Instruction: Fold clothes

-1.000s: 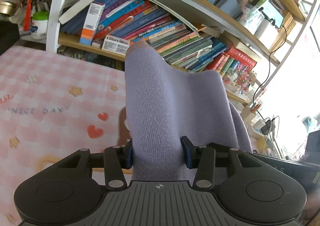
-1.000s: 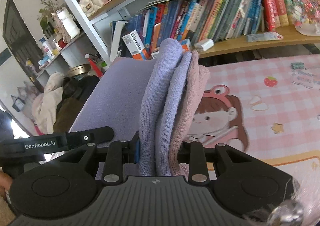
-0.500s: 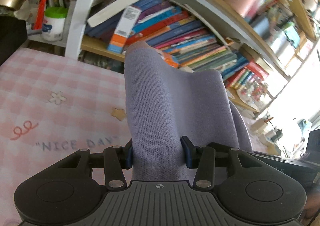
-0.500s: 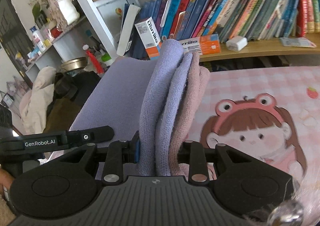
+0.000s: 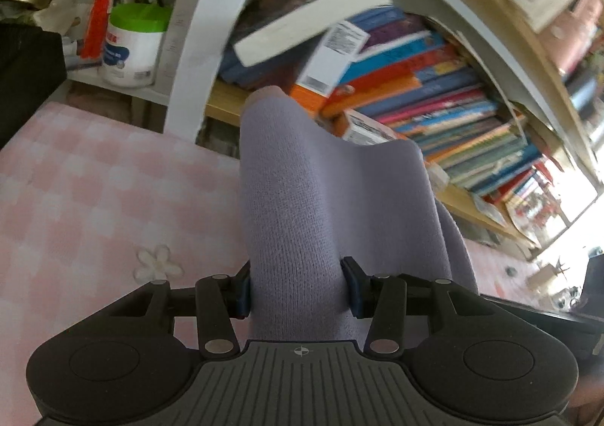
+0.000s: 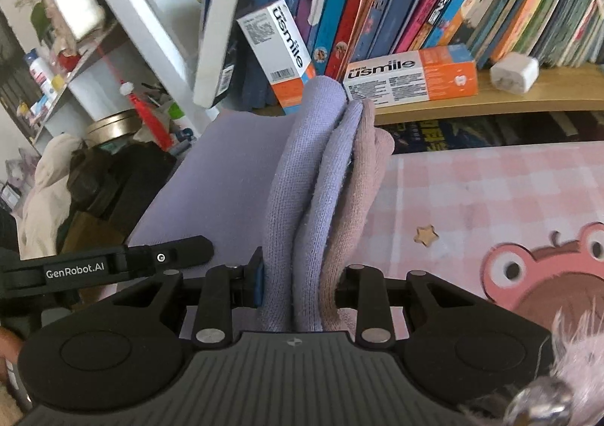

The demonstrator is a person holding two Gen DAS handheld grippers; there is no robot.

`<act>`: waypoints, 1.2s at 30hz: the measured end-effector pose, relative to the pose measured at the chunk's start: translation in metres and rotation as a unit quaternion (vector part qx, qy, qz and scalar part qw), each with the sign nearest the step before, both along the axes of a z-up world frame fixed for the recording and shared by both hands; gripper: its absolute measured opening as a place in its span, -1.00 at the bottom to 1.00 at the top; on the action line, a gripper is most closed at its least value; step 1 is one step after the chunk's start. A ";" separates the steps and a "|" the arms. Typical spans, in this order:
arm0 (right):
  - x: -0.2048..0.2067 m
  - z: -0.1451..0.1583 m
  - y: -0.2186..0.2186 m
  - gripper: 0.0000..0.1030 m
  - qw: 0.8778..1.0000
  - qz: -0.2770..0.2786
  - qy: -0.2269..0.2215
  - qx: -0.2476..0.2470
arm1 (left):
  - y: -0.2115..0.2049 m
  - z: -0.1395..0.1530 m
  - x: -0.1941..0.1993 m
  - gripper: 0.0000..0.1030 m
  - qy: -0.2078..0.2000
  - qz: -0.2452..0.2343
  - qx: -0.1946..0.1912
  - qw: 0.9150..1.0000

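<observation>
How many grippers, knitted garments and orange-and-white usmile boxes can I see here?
Grippers: 2, left gripper and right gripper
Garments: 1, lilac garment, clamped by both
Usmile boxes: 2, leaning box and lying box
Total: 5

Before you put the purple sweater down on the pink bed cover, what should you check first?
1. Left gripper pinches the lilac knitted garment: ok.
2. Right gripper pinches its bunched folds: ok.
3. Garment spans both grippers without twisting: cannot tell.
4. Pink checked bed cover ahead looks bare: ok.
5. Garment's lower hem hangs free of the cover: cannot tell.
6. Clear of the wooden bookshelf edge: cannot tell, it looks near.
</observation>
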State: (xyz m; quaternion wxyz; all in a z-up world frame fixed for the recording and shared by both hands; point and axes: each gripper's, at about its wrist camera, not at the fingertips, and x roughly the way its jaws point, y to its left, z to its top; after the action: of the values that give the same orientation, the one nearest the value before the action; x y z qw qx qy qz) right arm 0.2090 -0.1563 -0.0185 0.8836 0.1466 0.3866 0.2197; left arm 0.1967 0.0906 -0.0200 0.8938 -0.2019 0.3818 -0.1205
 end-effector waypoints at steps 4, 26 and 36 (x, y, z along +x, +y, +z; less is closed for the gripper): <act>0.018 -0.011 0.009 -0.47 1.000 -0.002 0.007 -0.010 | 0.003 -0.013 0.014 -0.13 0.007 0.005 0.004 1.000; 0.020 -0.012 0.016 0.61 0.994 -0.028 -0.022 -0.108 | -0.002 -0.016 0.016 0.07 0.000 0.036 0.070 0.997; -0.013 0.011 0.012 0.90 0.985 -0.079 -0.050 -0.143 | -0.016 0.018 -0.033 0.45 -0.072 0.057 0.154 0.984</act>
State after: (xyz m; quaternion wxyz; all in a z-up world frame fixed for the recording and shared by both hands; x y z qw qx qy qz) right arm 0.1960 -0.1441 -0.0072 0.9284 0.0376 0.3562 0.0988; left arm 0.1639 0.0749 -0.0021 0.9448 -0.0740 0.3182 -0.0238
